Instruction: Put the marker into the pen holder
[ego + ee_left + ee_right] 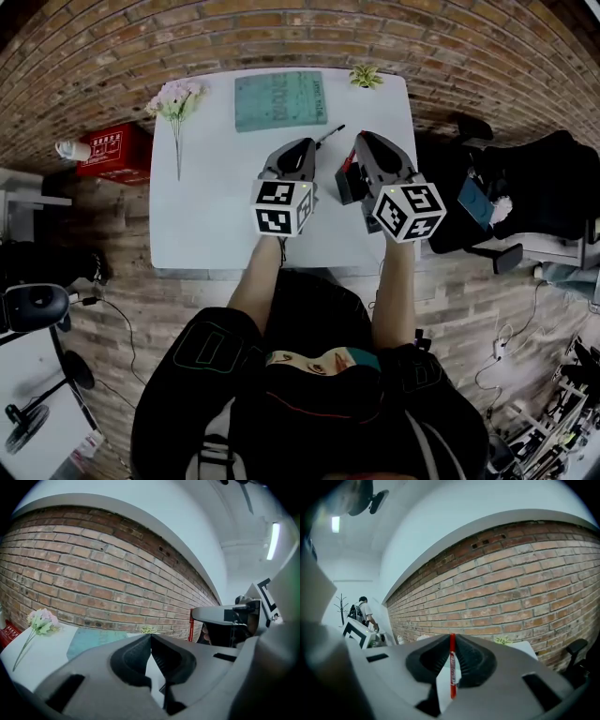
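My right gripper (452, 641) is shut on a thin red marker (452, 667), which stands upright between its pads. In the head view this gripper (362, 141) hovers over the right half of the white table (206, 216). A dark pen holder (346, 185) with a red bit at its top stands just to its left, between the two grippers. My left gripper (308, 145) is over the table's middle. Its jaws (151, 638) meet at the tips with nothing seen between them. From the left gripper view, the right gripper (220, 615) shows at the right.
A teal book (279, 99) lies at the table's far edge, with a small potted plant (366, 77) at the far right corner and pink flowers (176, 98) at the far left. A black pen (330, 135) lies beyond the left gripper. A red box (112, 150) sits on the floor.
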Tool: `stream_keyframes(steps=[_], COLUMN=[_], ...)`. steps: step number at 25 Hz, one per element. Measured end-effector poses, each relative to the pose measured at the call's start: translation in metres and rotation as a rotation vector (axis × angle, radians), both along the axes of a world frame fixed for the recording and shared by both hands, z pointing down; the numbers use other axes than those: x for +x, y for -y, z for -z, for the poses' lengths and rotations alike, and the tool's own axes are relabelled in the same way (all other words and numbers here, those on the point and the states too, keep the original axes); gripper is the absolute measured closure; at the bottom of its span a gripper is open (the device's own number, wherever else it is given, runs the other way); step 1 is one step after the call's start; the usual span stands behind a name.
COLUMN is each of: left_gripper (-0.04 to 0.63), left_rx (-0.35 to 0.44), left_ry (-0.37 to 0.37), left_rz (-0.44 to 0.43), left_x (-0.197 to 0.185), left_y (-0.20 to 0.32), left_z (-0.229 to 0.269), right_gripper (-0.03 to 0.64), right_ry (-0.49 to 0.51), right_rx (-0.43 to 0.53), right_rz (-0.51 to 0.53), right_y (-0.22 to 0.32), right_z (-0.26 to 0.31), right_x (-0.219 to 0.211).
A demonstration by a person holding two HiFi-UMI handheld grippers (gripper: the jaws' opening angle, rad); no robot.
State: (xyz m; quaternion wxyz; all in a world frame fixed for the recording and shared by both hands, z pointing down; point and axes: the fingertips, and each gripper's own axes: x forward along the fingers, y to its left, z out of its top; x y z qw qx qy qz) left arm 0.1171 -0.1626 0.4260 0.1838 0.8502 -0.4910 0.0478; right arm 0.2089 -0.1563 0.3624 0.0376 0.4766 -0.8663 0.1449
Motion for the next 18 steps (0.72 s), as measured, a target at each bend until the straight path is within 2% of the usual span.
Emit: stream_keyframes(steps=[8,18], left_gripper=[0.588,0.588], left_rx=[-0.015,-0.09], left_ry=[0.023,0.076], left_rz=[-0.08,-0.14], left_x=[0.035,0.052], left_y=[-0.009,-0.026], left_z=[-0.004,-0.039], right_gripper=[0.575,0.574], right_ry=[0.005,0.015], right_rx=[-0.016,-0.132], right_rz=[-0.093,-0.129], right_y=[-0.011,-0.03], right_z=[-0.009,-0.069], right_x=[0.046,0.055])
